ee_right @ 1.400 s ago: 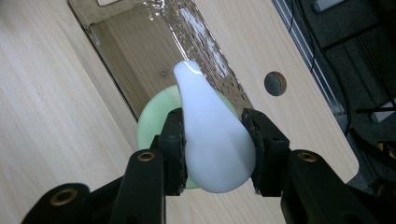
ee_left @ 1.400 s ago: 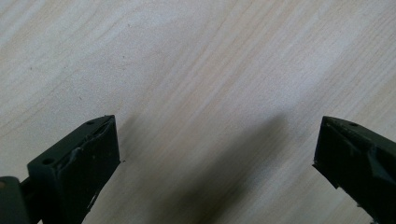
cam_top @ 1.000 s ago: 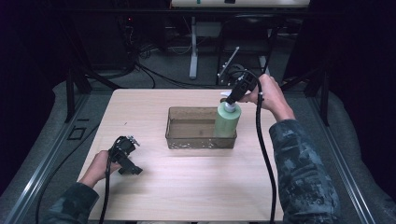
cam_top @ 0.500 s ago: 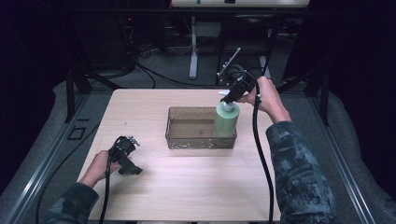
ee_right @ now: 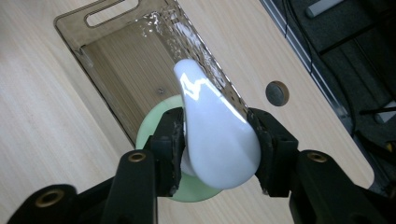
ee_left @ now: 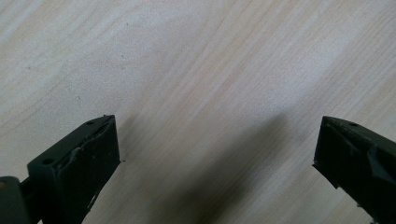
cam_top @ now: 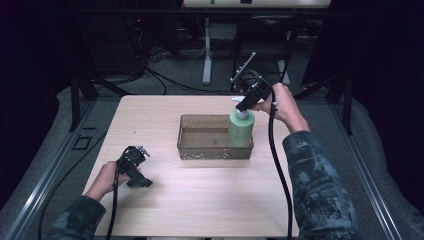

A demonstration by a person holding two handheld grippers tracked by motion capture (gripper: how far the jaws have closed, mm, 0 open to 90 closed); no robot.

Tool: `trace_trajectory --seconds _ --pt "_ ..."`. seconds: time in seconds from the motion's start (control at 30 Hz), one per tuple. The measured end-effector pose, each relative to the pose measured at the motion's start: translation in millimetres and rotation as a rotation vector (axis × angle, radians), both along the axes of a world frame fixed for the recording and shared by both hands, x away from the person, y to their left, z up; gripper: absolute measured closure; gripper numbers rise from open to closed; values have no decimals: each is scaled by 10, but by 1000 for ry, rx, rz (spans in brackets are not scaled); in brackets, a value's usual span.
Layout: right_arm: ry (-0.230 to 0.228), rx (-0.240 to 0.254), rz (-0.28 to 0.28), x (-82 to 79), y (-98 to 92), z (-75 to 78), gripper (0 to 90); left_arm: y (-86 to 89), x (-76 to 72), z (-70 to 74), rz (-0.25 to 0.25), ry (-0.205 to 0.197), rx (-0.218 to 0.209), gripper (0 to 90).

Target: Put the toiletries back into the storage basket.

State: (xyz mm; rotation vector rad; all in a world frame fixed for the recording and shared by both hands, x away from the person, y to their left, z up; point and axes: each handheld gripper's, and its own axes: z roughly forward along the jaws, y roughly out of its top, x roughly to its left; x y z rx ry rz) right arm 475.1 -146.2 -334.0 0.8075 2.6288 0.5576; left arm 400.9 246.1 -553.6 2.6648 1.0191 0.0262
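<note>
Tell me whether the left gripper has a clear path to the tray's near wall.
Probably yes: the left gripper rests open on bare table, nothing standing between it and the tray.

A glossy white plastic pump head [ee_right: 218,135] tops a matt pale-green plastic bottle [cam_top: 241,131] in a clear smoke-tinted plastic bin [cam_top: 192,149] with rippled walls, on a smooth, matt light-wood table [cam_top: 210,200]; black gripper jaws look matt plastic.
</note>
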Motion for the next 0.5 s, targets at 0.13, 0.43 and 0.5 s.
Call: trace_trajectory --seconds 0.13,0.43,0.5 --pt "0 7 -15 -3 -25 -24 472 0 0 0 0 0 0 1" --pt "-14 80 -53 -37 -111 -40 198 1 0 0 0 0 0 1" --pt "-12 96 -67 -54 -136 -39 152 0 0 0 0 1 0 1"
